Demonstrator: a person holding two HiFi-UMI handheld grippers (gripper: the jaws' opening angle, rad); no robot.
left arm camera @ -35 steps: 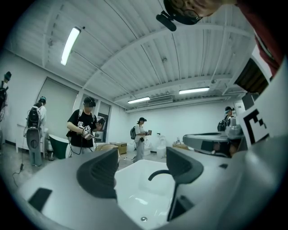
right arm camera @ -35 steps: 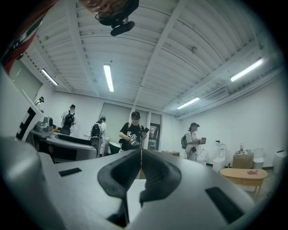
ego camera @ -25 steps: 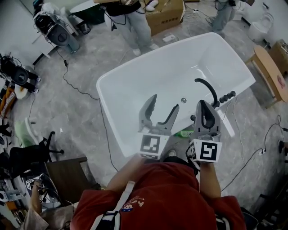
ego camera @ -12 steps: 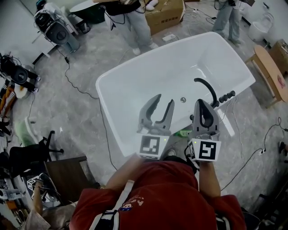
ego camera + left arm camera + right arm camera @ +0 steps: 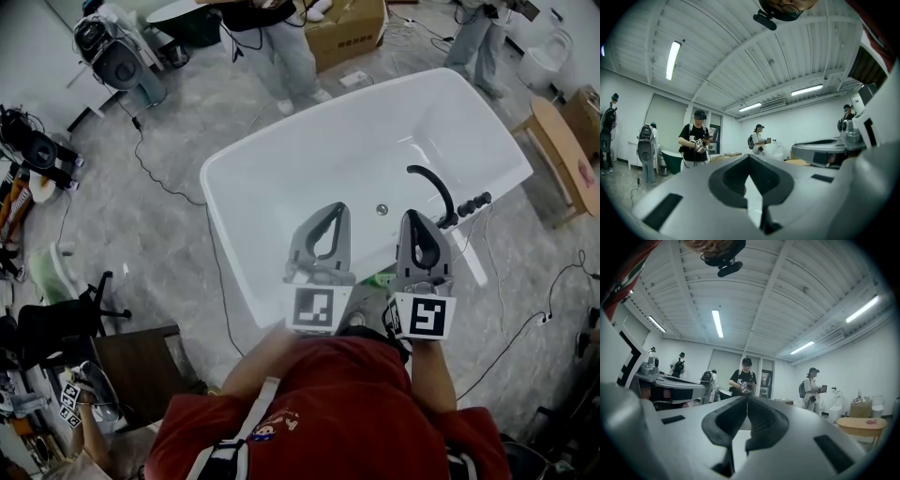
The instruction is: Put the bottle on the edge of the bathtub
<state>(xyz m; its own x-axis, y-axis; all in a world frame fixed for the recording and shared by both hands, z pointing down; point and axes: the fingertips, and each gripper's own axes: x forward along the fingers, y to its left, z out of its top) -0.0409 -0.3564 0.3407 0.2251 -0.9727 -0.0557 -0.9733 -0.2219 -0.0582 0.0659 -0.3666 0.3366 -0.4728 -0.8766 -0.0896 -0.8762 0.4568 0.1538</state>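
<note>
Bathtub [image 5: 281, 178] sits before left gripper [image 5: 336, 210] and right gripper [image 5: 413, 217] (both closed, empty).

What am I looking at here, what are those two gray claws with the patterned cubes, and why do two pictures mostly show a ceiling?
No robot here: a person in a red shirt holds a gripper in each hand. The head view looks down from their head: left gripper and right gripper, both shut and empty, held near a white bathtub with a black faucet. A green object, possibly the bottle, peeks out between them. The other two pictures come from cameras riding on the grippers; they point upward past the closed jaws, so you see ceiling and other people.
</note>
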